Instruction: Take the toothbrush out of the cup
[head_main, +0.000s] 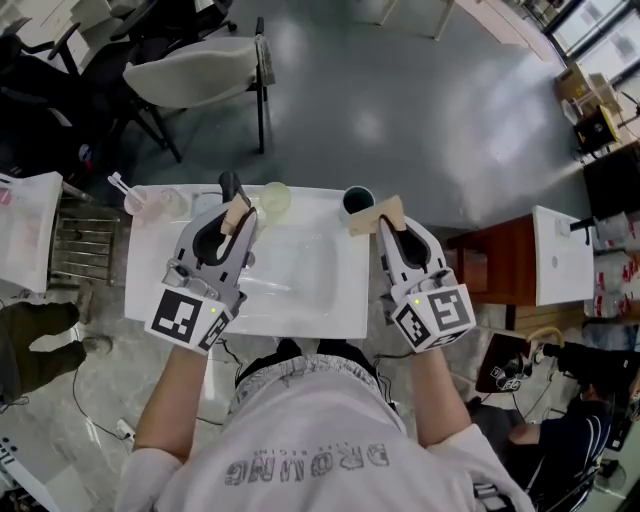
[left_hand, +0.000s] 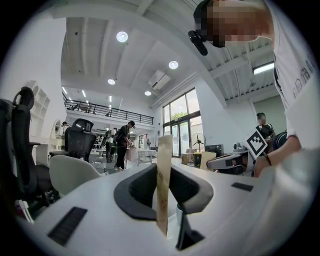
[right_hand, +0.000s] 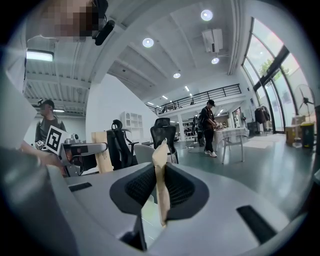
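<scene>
Where the white bench (head_main: 345, 310) has its far left corner, the toothbrush (head_main: 118, 184) stands in a pink cup (head_main: 140, 204), and its pale handle leans out over the corner, up and to the left in the head view. Along the same far edge stand a dark upright piece (head_main: 231, 186), then a yellowish cup (head_main: 276, 198), and further to the right a dark cup (head_main: 357, 201). A shallow basin (head_main: 300, 265) is sunk in the middle of the bench. Beyond the bench, on the grey floor, stands an office chair (head_main: 200, 70).

The left hand-held gripper (head_main: 238, 215) is over the bench, with its tips just beside the dark upright piece and near the yellowish cup. The pink cup with the toothbrush is to the left of it, near but apart – nothing lies between them. The right hand-held gripper (head_main: 377, 217) has its tips near the dark cup, well apart from the toothbrush.

Both hand-held grippers are clenched and hold nothing: in each gripper view the two tan pads (left_hand: 163, 185) lie flat against each other – only these pads (right_hand: 161, 195) are between the jaws.
</scene>
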